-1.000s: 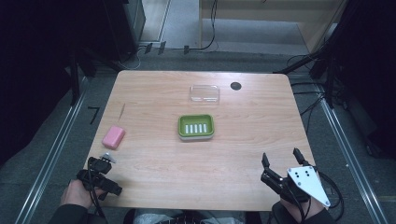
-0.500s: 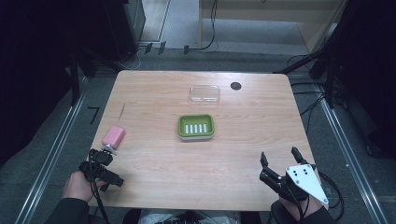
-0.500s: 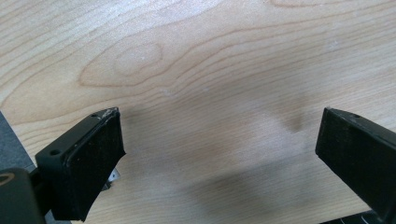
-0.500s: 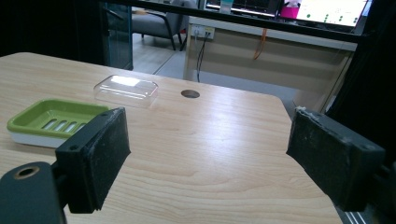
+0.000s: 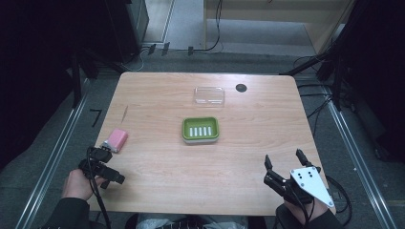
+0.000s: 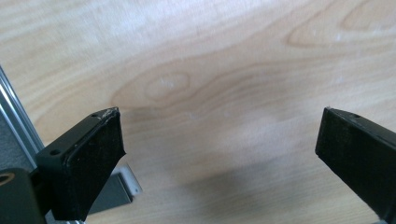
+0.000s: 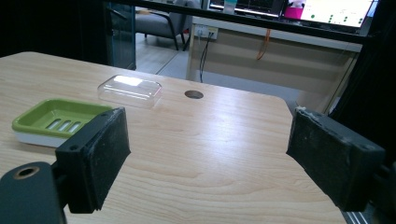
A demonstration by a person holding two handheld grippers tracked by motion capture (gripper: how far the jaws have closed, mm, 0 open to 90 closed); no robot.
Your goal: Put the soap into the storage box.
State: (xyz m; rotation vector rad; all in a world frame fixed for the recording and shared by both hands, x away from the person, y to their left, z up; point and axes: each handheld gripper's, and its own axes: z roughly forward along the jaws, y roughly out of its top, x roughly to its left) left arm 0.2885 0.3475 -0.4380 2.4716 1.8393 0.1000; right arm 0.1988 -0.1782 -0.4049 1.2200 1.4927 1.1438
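Left tongs have swung round and now sit just short of the pink soap at the worktop's left edge — spread wide, gripping nothing. The pickup looks imminent — right tongs stay parked, spread, empty.

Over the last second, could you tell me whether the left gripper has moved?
Yes. The left gripper has swung its open jaws up the table's left edge toward the pink soap, which has stayed put beside the green dish.
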